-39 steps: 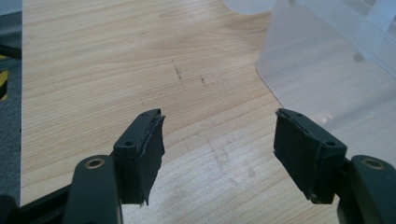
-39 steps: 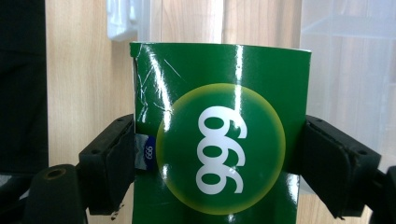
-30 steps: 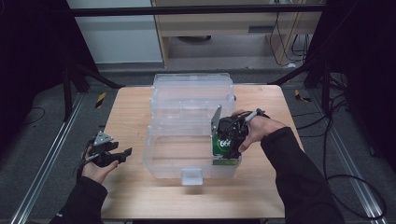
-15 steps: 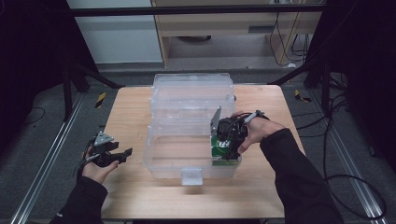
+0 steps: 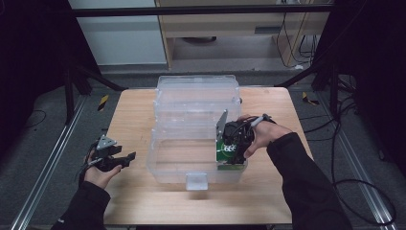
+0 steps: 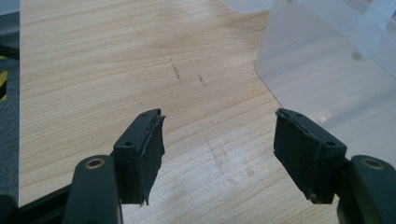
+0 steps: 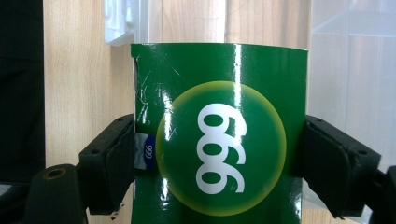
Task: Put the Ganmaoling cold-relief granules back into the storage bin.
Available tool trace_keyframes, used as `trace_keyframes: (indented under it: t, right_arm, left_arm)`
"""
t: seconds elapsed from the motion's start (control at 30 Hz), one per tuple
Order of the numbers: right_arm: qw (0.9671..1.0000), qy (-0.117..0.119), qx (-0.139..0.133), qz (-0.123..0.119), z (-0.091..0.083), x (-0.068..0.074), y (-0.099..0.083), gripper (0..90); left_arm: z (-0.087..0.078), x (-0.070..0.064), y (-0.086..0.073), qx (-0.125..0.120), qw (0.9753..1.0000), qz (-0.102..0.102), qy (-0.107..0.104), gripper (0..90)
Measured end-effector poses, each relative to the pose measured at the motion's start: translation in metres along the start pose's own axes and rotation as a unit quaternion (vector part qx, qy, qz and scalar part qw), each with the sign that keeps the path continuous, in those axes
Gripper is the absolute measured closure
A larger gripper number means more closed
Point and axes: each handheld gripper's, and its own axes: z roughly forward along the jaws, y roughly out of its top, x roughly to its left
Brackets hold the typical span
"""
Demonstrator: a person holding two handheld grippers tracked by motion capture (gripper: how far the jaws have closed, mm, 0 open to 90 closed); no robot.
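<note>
Green box (image 7: 219, 135) clamped between right tongs (image 7: 219, 163).

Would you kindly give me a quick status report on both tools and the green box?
Right tool shut on green box, inside clear bin. Left tool open, idle over table. Nothing in the way.

The left gripper (image 6: 219, 140) has bare table (image 5: 131, 124) ahead between its spread jaws, with the bin (image 5: 170, 158) wall near on one side. Inside the bin, the right gripper (image 5: 229, 153) and its green box (image 7: 219, 135) sit tight in the near right corner (walls close on two sides); the rest of the bin floor lies free.
</note>
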Motion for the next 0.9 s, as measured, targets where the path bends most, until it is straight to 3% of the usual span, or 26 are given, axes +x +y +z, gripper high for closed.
trace_keyframes:
  t: [0.67, 0.9]
  right_arm:
    - [0.9999, 0.004, -0.011, 0.002, 0.0, -0.002, -0.001, 19.4]
    - [0.9996, -0.004, -0.027, -0.002, -0.013, -0.003, -0.001, 19.4]
  left_arm:
    - [0.0, 0.0, 0.0, 0.002, 1.0, 0.002, -0.001, 32.2]
    - [0.001, 0.0, 0.0, 0.002, 1.0, 0.001, -0.001, 32.2]
